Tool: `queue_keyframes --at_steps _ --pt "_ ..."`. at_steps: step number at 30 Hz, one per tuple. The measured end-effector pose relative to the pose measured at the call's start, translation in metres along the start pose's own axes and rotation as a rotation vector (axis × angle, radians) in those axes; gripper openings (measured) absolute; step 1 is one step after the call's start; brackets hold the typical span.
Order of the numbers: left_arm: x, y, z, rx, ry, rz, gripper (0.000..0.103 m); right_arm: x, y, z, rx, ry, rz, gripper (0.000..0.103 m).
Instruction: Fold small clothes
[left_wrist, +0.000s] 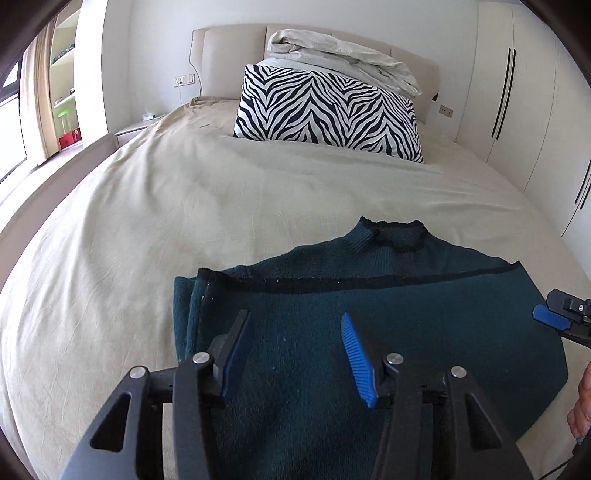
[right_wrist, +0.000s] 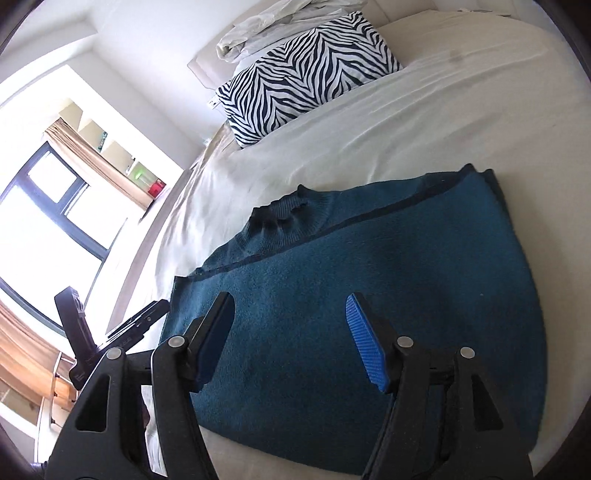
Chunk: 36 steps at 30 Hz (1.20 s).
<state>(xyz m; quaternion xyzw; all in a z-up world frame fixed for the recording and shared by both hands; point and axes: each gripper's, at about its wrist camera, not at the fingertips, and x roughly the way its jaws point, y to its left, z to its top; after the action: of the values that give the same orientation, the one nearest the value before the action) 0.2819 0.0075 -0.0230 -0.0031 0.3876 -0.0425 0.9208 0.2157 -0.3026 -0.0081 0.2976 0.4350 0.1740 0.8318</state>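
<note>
A dark teal knitted sweater (left_wrist: 369, 295) lies flat on the bed, its lower part folded up over the body, with the black-trimmed hem running across below the collar (left_wrist: 397, 238). It also shows in the right wrist view (right_wrist: 369, 266). My left gripper (left_wrist: 295, 325) is open and empty, hovering over the sweater's left part. My right gripper (right_wrist: 291, 306) is open and empty above the sweater's near part; its blue fingertip (left_wrist: 550, 317) shows at the right edge of the left wrist view. The left gripper's body (right_wrist: 85, 332) shows at the left of the right wrist view.
The bed has a beige sheet (left_wrist: 166, 206). A zebra-striped pillow (left_wrist: 328, 110) with a crumpled white duvet (left_wrist: 343, 55) on top sits at the headboard. White wardrobes (left_wrist: 524, 92) stand to the right. A window and shelves (right_wrist: 74, 177) stand to the left.
</note>
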Motion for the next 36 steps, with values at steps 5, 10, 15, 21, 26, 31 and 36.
queue_keyframes --at_steps 5,10,15,21,26,31,36 --pt "0.055 0.010 -0.013 -0.011 0.122 0.064 0.055 0.071 0.013 0.016 0.064 0.082 0.111 0.062" --pt "0.055 0.012 -0.023 0.000 0.077 0.045 0.057 0.103 -0.011 0.029 0.149 0.065 0.124 0.055" --pt "0.054 0.016 -0.026 -0.021 0.068 0.012 0.058 0.077 -0.052 0.046 0.215 -0.026 0.107 0.052" --pt "0.055 0.016 -0.027 -0.023 0.061 0.006 0.058 0.016 -0.128 0.053 0.386 -0.206 0.010 0.043" --pt "0.055 0.017 -0.028 -0.025 0.054 0.004 0.058 -0.033 -0.164 0.047 0.452 -0.313 -0.091 0.046" --pt "0.053 0.020 -0.029 -0.041 0.046 -0.019 0.060 -0.074 -0.161 0.027 0.463 -0.335 -0.134 0.048" --pt "0.023 0.027 -0.034 -0.116 0.044 -0.054 0.061 -0.067 -0.080 -0.002 0.323 -0.236 0.036 0.049"
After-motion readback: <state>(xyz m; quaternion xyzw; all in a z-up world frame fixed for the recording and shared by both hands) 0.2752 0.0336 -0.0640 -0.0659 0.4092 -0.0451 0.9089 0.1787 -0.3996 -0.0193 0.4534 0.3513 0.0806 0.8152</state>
